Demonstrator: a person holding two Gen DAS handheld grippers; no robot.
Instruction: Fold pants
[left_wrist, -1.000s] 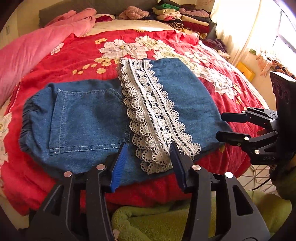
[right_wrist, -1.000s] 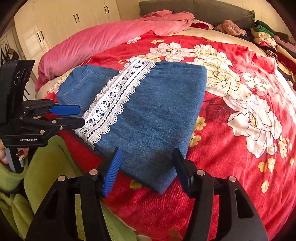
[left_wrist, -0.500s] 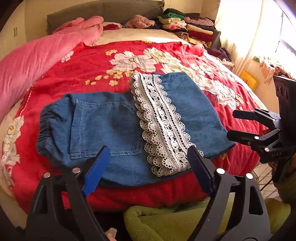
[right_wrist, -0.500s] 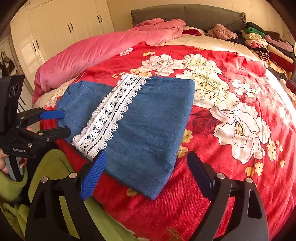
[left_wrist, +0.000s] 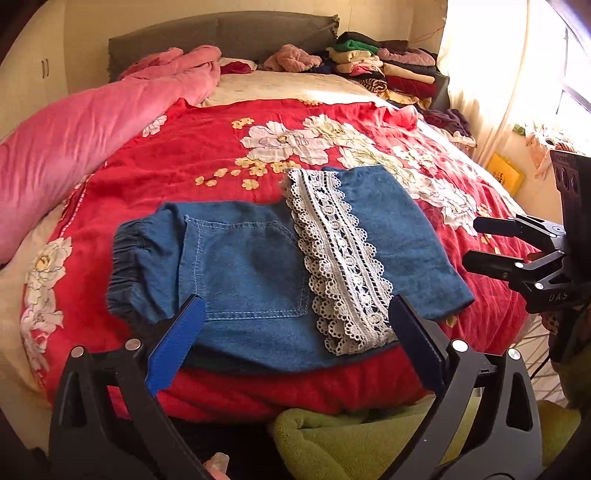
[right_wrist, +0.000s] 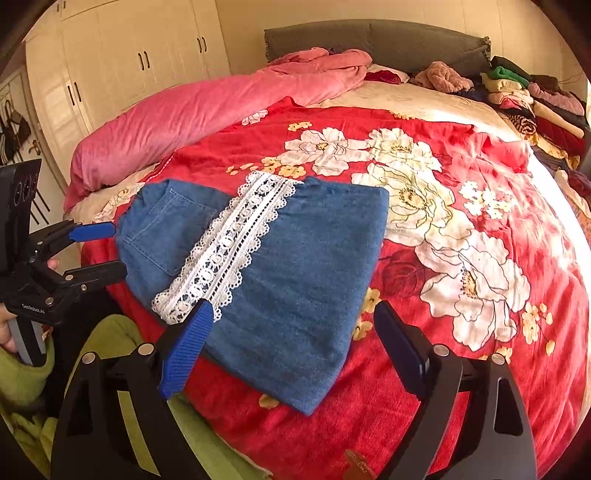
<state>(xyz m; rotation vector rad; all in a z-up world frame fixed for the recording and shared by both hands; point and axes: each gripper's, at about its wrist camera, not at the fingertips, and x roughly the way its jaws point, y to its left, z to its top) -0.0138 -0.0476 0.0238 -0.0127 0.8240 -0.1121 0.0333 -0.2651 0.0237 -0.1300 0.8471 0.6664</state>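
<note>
The blue denim pants lie folded on the red floral bedspread near the front edge, with a white lace band across the top and the elastic waistband at the left. They also show in the right wrist view. My left gripper is open and empty, held back above the near edge of the pants. My right gripper is open and empty over the pants' right end. Each gripper shows in the other's view: the right one, the left one, both open.
A rolled pink blanket lies along the left of the bed. A stack of folded clothes sits at the back right by the grey headboard. A green garment is below the bed's front edge. White wardrobes stand at the left.
Both grippers have opened wider and drawn back from the pants toward the front edge of the bed. The pants lie as before.
</note>
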